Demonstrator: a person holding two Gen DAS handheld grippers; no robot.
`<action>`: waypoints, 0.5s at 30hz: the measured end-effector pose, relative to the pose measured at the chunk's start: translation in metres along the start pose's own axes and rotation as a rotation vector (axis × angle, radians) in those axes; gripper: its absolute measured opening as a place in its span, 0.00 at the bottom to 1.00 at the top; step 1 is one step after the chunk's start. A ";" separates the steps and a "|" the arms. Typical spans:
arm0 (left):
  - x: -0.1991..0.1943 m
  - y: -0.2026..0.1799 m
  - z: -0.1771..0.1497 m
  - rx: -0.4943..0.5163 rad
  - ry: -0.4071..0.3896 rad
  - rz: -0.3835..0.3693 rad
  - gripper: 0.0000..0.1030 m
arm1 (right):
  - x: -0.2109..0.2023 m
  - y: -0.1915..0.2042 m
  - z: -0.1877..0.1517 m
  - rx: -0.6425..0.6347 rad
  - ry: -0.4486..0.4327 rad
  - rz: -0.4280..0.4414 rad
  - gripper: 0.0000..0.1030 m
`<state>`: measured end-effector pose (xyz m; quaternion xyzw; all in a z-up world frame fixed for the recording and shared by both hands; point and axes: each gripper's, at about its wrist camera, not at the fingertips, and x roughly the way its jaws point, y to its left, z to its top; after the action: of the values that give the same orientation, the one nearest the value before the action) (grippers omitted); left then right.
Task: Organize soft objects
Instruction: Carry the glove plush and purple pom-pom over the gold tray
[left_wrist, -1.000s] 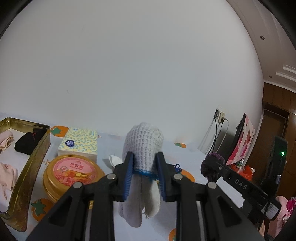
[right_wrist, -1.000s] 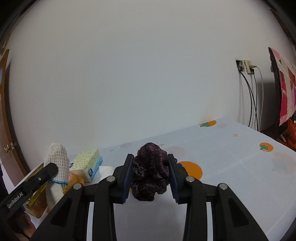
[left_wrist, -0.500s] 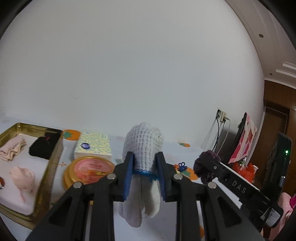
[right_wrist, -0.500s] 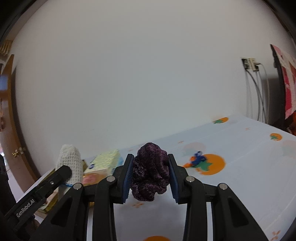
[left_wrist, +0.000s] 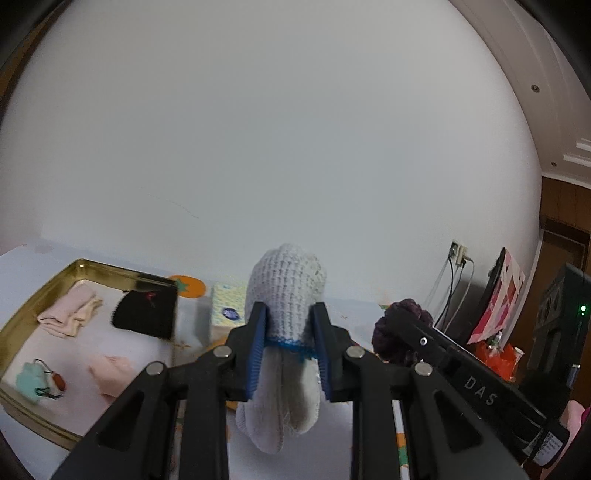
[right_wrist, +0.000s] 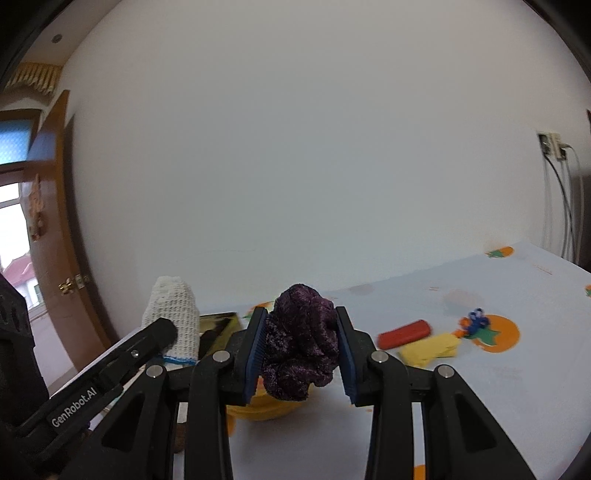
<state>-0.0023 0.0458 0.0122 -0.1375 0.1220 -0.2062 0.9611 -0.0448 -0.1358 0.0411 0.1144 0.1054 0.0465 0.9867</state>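
white tablecloth (right_wrist: 424, 417) printed with orange fruit underneath, pale blank wall (left_wrist: 295, 147) behind

nearest, left gripper (left_wrist: 290, 349) clenched on a white knitted glove (left_wrist: 284, 295) at its blue-edged cuff, rounded end standing up, fingers of the glove drooping below the pads; gripped mid-body, probably so neither end drags across the table. right gripper (right_wrist: 301, 350) clenched likewise on a dark purple velvet scrunchie (right_wrist: 301, 343), bunched between the blue pads and raised clear of the cloth. both carried side by side, apparently bound for the same place

just beyond on the left, gold metal tray (left_wrist: 22, 328) holding folded pink cloth (left_wrist: 70, 310), black fabric piece (left_wrist: 146, 310), a second pink item (left_wrist: 110, 373) and a small mint-green thing (left_wrist: 31, 382); soft things gathered there, so likely the drop-off. beside it a floral tissue pack (left_wrist: 227, 302), with a round yellow tin (right_wrist: 266, 406) partly hidden under the scrunchie

further right on the cloth, still loose: red oblong item (right_wrist: 404, 334), folded yellow cloth (right_wrist: 430, 349), small blue-and-orange trinket (right_wrist: 474, 321)

far off, wall socket with cables (right_wrist: 552, 146), wooden door (right_wrist: 51, 236) with brass hinge at left, window past it
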 end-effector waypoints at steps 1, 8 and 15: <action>-0.002 0.004 0.001 -0.005 -0.004 0.006 0.23 | 0.001 0.007 0.000 -0.010 0.000 0.010 0.37; -0.016 0.037 0.011 -0.029 -0.020 0.082 0.23 | 0.017 0.043 -0.003 -0.040 0.007 0.078 0.37; -0.031 0.067 0.018 -0.037 -0.040 0.167 0.23 | 0.033 0.079 -0.009 -0.055 0.021 0.146 0.37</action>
<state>-0.0001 0.1220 0.0131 -0.1486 0.1175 -0.1204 0.9745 -0.0204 -0.0537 0.0444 0.0943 0.1060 0.1226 0.9823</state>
